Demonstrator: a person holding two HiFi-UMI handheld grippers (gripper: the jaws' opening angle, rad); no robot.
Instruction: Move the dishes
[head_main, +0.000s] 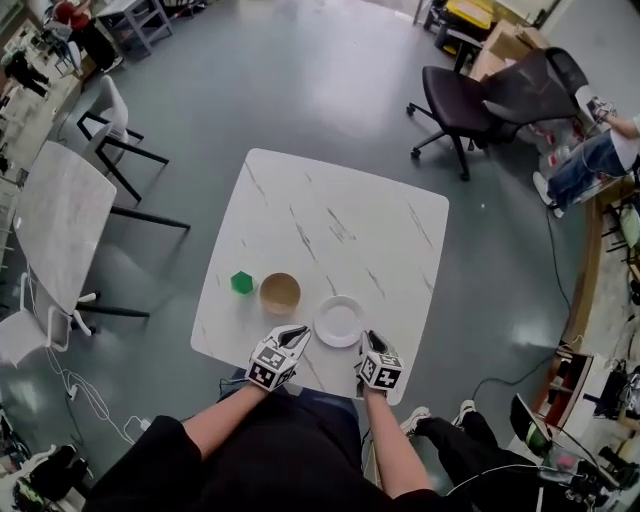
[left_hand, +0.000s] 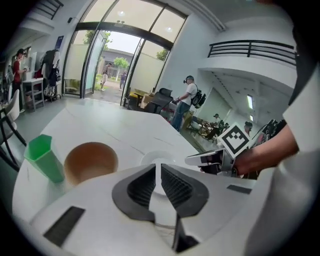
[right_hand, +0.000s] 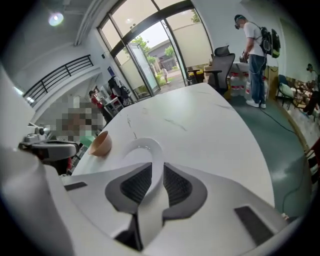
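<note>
A white plate (head_main: 340, 321) lies near the front edge of the white marble table (head_main: 340, 220). To its left stand a tan bowl (head_main: 280, 293) and a green hexagonal block (head_main: 241, 283). My right gripper (head_main: 368, 340) is at the plate's right rim; in the right gripper view the plate (right_hand: 145, 146) has its rim running in between the jaws, and the right gripper (right_hand: 157, 167) is shut on it. My left gripper (head_main: 299, 332) sits just left of the plate, apart from it, and the left gripper (left_hand: 156, 167) has its jaws together on nothing. The bowl (left_hand: 90, 161) and the block (left_hand: 44, 157) stand ahead to its left.
A black office chair (head_main: 480, 100) stands beyond the table's far right corner. Another white table (head_main: 55, 225) and a white chair (head_main: 110, 120) are to the left. People stand in the room's background.
</note>
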